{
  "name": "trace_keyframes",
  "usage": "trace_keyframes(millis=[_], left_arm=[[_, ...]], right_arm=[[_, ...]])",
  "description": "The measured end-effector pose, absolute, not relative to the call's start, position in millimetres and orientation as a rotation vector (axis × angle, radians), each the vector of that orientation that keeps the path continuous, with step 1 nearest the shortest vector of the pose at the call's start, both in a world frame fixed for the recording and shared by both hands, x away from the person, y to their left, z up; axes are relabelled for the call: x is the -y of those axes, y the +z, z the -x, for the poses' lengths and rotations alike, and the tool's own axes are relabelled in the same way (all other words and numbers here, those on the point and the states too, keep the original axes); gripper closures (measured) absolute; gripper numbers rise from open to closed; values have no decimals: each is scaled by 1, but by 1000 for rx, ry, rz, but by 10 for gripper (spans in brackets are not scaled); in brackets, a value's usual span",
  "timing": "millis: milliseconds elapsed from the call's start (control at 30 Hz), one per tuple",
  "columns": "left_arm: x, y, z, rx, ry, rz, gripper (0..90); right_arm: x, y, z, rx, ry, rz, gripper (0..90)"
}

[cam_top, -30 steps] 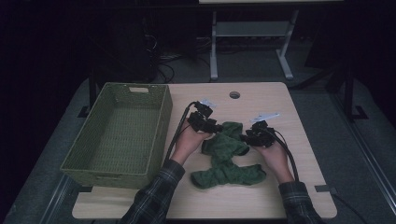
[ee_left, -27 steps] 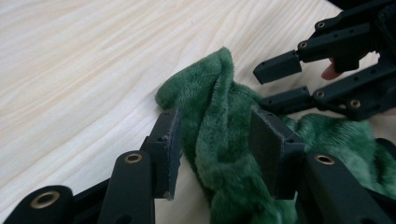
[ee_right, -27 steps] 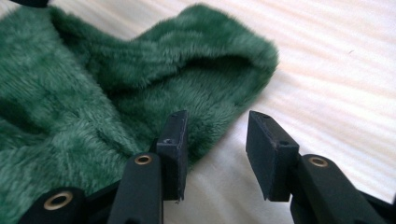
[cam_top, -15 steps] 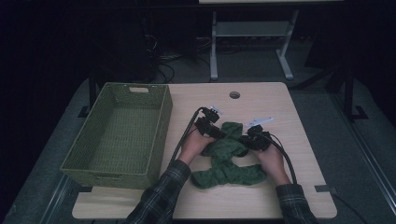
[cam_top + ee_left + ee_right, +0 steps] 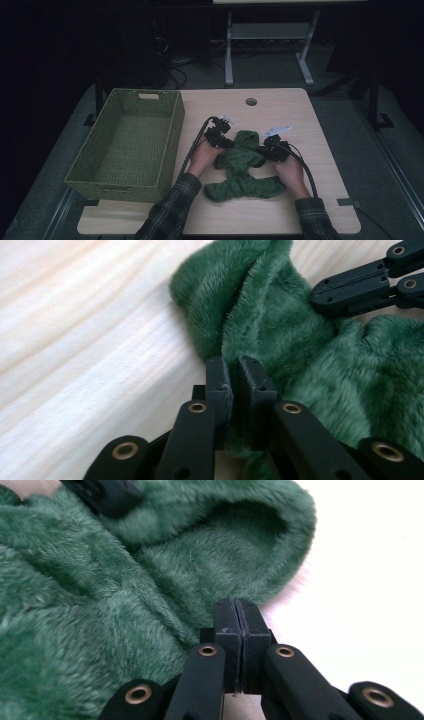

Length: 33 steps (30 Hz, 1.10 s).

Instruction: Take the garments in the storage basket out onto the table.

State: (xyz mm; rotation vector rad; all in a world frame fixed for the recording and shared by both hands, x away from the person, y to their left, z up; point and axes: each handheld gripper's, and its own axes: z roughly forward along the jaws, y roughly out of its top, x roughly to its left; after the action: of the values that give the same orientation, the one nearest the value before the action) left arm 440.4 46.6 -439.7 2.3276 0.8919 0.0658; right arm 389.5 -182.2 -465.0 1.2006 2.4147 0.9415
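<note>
We have both the left tool (image 5: 234,371) and right tool (image 5: 238,611) pinched on the soft, floppy green cloth's (image 5: 241,165) edges.

Green woven basket (image 5: 125,145), light wooden table (image 5: 280,107)

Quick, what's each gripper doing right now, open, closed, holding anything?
Left gripper: closed on the green fleece cloth's edge.
Right gripper: closed; whether it pinches the cloth cannot be told.
</note>
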Motion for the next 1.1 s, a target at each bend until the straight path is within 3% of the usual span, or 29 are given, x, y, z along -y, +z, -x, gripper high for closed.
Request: trace_keyframes(millis=[300, 467, 833, 1000, 1100], left_arm=[[-73, -423, -435, -941, 166, -2245, 867], [-84, -431, -434, -974, 154, -2190, 872], [-77, -463, -447, -996, 203, -2209, 861], [-78, -458, -447, -973, 219, -2216, 764], [-81, -447, -442, -965, 228, -2190, 698]], right_arm=[[194, -451, -386, -2345, 961, -1188, 893], [206, -442, -383, -2284, 1003, -1217, 895], [209, -468, -405, -2318, 949, -1256, 895], [209, -467, -404, -2312, 970, -1259, 864], [212, -458, -399, -2280, 1003, -1253, 796]])
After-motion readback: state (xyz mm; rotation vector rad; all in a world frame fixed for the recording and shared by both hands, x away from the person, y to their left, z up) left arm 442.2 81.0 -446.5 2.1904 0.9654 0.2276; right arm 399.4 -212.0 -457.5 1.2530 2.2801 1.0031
